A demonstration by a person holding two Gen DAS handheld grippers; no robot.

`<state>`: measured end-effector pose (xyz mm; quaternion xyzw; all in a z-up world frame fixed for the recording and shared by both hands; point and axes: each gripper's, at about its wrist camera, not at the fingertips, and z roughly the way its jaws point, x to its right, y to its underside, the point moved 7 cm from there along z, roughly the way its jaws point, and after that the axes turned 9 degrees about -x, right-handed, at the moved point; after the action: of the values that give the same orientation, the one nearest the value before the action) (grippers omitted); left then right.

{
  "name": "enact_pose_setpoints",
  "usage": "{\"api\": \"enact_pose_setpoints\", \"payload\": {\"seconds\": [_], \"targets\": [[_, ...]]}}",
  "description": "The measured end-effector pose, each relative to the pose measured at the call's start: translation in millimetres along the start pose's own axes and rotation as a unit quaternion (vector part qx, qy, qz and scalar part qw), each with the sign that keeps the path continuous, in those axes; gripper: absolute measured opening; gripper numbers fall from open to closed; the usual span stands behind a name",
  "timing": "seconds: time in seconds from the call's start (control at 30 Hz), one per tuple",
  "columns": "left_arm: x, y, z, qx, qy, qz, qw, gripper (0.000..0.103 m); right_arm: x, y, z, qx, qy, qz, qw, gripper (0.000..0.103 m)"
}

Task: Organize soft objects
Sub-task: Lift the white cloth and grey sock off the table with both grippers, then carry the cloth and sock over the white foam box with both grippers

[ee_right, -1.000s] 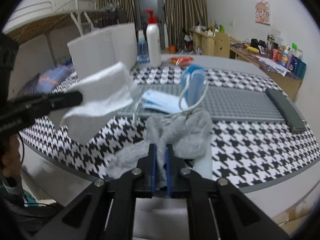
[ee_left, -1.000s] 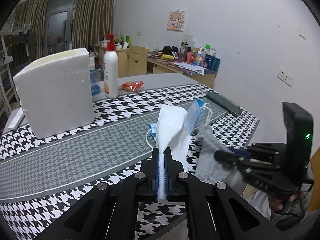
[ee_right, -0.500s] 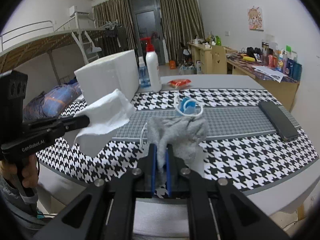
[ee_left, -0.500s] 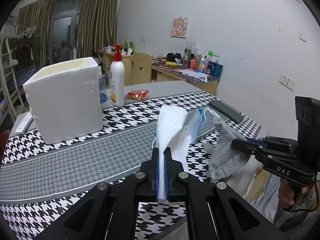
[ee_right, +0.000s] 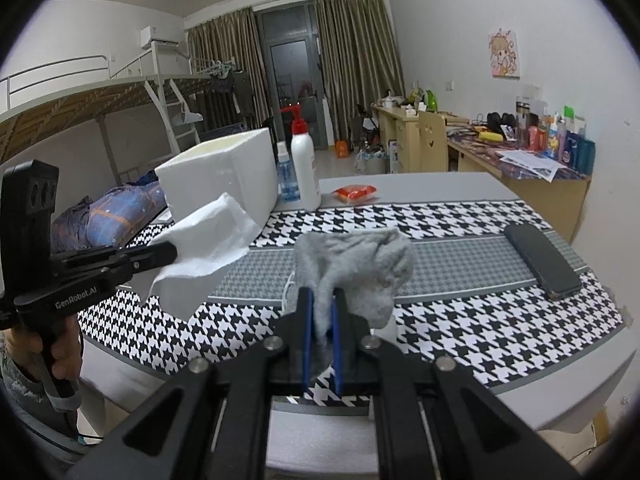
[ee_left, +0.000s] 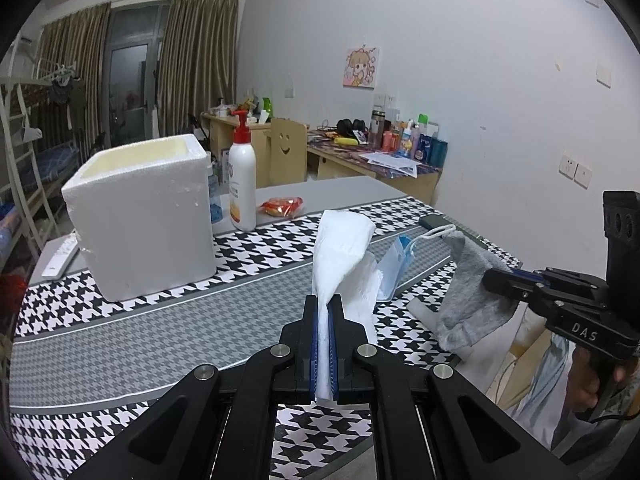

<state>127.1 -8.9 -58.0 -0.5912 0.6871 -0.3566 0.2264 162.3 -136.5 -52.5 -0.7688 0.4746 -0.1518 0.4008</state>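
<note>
Item one: my left gripper [ee_left: 324, 312] is clamped on a white tissue [ee_left: 344, 256], clear of the table [ee_left: 120, 340]. Item two: my right gripper [ee_right: 320, 312] pinches a grey sock [ee_right: 356, 264]; both probably bound for the foam box [ee_left: 140, 216].

A dormitory-style bedroom is showing here: a metal loft bed [ee_right: 100, 92] with a ladder and hanging clothes is standing along one wall, bedding [ee_right: 108, 216] is lying beneath it, and brown curtains [ee_right: 356, 64] are framing a balcony door. A wooden study table [ee_left: 376, 164] is carrying bottles, papers and toiletries, a cartoon poster [ee_left: 361, 68] is hanging above it, and an air conditioner [ee_right: 160, 38] is sitting high up.
</note>
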Motion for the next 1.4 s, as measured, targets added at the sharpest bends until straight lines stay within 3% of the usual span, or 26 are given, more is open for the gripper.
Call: {"api": "enact_pose_setpoints", "payload": {"seconds": [0.4,1.4], "targets": [[3.2,-10.1,-17.1,0.022,-0.003,0.004,0.9997,0.004,-7.5,-15.3,-19.6,0.038,0.002,-0.011,0.999,0.011],[-17.2,-51.4,-39.9,0.057,-0.041,-0.001,0.9975,0.004,-15.5,-54.7,-10.7,0.068,-0.004,-0.021,0.997,0.011]]}}
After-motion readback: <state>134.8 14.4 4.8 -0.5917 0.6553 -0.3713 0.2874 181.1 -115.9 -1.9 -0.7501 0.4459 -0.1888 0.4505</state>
